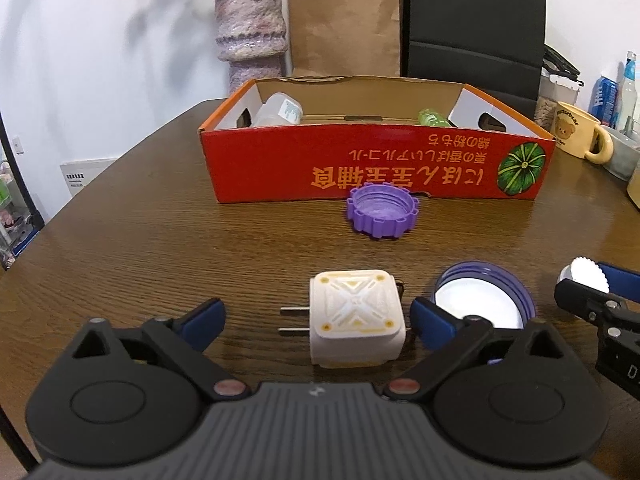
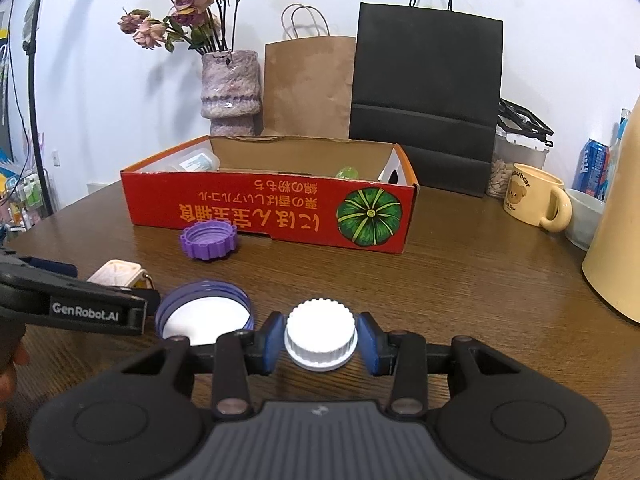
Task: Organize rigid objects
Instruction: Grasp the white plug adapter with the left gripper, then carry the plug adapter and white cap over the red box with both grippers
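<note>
Prob halfway imo: a white bottle [image 1: 280,110] and green thing [image 1: 434,118] are already in the red box [image 1: 376,160], right tongs [image 2: 321,340] clamped on white cap [image 2: 320,330], left tongs [image 1: 316,320] apart around plug adapter [image 1: 356,318], purple ring cap [image 1: 382,210] + blue lid [image 1: 484,300] left on worktop [image 1: 160,240].

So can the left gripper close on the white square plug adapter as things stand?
Probably yes: the left gripper is open with the white square plug adapter between its fingers. The blue-rimmed round lid sits close behind the right-hand finger and might get nudged.
</note>
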Tool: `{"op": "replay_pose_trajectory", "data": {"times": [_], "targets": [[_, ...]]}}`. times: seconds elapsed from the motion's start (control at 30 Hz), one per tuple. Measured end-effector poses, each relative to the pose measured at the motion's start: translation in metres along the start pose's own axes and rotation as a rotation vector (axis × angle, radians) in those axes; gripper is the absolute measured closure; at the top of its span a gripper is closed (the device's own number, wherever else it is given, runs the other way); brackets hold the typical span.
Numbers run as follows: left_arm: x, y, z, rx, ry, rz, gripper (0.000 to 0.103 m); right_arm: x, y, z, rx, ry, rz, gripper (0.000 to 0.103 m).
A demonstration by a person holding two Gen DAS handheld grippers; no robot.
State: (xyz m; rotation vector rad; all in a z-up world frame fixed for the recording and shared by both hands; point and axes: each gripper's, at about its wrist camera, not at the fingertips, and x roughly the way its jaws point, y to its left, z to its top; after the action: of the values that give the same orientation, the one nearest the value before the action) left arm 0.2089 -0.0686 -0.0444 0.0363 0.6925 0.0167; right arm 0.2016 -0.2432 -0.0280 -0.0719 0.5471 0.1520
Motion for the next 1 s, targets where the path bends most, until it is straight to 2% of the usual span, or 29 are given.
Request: {"op": "replay_pose_trajectory", "data": {"times": [0.07,0.23,1.0], "targets": [[0.001,0.000,-0.001,0.001,0.003,-0.001,0.011,-0.001,0.001,0.000,-0.001,-0.002,-0.002,0.064],[-0.002,-0.003,-0.002,0.011,-0.004,-0.045,0.036,-0.002,0.002,0.000,-0.005,-0.005,-0.002,0.064],[-0.010,0.002,-0.001,-0.008,-0.042,-0.053,0.036,-0.011,0.005,-0.001,0.001,-0.040,-0.019,0.064]]}}
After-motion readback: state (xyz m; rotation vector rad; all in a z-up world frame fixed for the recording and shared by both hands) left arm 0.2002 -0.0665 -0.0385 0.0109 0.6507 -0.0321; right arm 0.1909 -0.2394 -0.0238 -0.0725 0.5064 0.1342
